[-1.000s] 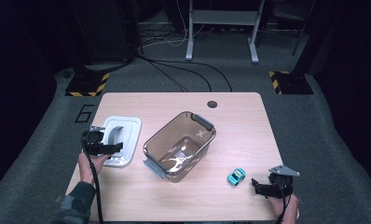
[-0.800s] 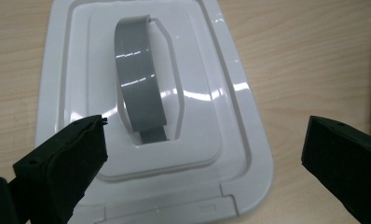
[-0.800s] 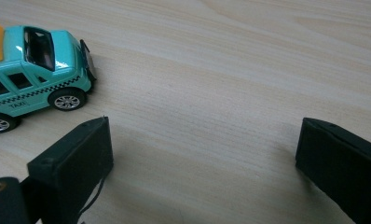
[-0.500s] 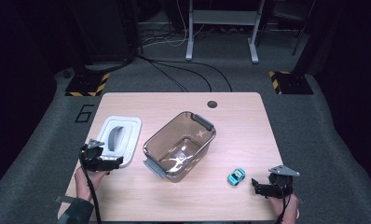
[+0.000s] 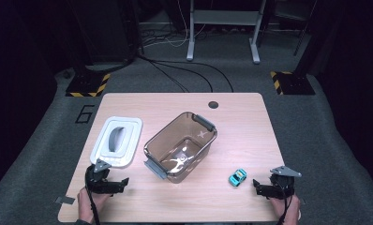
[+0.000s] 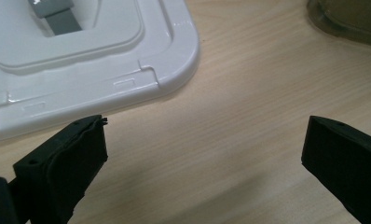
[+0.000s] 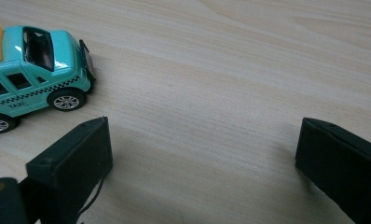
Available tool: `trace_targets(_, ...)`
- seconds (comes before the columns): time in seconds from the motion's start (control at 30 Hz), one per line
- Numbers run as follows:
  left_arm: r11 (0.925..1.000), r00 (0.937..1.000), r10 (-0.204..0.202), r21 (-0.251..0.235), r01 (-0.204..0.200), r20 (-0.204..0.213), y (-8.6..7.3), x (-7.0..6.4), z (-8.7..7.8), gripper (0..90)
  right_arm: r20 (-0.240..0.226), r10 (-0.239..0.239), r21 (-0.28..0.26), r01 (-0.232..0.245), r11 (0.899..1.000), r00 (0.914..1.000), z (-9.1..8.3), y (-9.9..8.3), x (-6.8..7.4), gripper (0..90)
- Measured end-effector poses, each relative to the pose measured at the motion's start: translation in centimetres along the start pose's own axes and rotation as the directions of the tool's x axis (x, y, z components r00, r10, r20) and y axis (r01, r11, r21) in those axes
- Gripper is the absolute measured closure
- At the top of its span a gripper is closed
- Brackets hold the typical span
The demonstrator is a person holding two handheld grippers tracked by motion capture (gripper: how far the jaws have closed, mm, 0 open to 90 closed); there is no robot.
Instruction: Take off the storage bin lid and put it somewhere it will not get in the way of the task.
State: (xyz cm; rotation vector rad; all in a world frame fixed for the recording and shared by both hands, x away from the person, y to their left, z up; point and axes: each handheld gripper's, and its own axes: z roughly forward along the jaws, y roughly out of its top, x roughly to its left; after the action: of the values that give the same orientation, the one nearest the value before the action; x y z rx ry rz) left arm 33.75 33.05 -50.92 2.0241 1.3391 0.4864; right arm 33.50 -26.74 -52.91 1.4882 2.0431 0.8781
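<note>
Left hand-held gripper (image 5: 123, 182) open, empty, over bare bench (image 5: 250, 122) near front edge, just off lid (image 5: 117, 140) corner. Right hand-held gripper (image 5: 256, 186) open, empty, near toy car (image 5: 237, 176); free bench between. Bin (image 5: 181, 146) mid-bench. Right gripper view reads "TAXI" on car door.

Light wooden tabletop (image 5: 250, 122) with rounded corners, small dark round hole near its far edge, white lid (image 5: 117, 140) flat toward the left edge, clear brownish tub (image 5: 181, 146) at centre, turquoise toy taxi (image 5: 237, 176) near the near right corner
</note>
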Motion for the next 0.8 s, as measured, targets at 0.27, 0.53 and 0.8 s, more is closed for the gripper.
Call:
trace_targets(0.27,0.9990,0.9988,0.043,-0.012,-0.043,-0.024,-1.7,-1.1,1.4,0.0,0.000,0.000,0.000,0.000,1.000,1.0000,0.0,0.0,0.0,3.0)
trace_targets(0.53,0.9985,0.9988,0.048,-0.026,-0.049,-0.012,-1.9,-1.1,1.3,0.0,0.005,0.001,0.001,-0.001,1.000,1.0000,0.0,0.0,0.0,2.9)
trace_targets(0.8,0.9983,0.9986,0.052,-0.027,-0.053,-0.008,-1.9,-1.1,1.3,0.0,0.006,0.001,0.002,-0.001,1.000,1.0000,0.0,0.0,0.1,2.7)
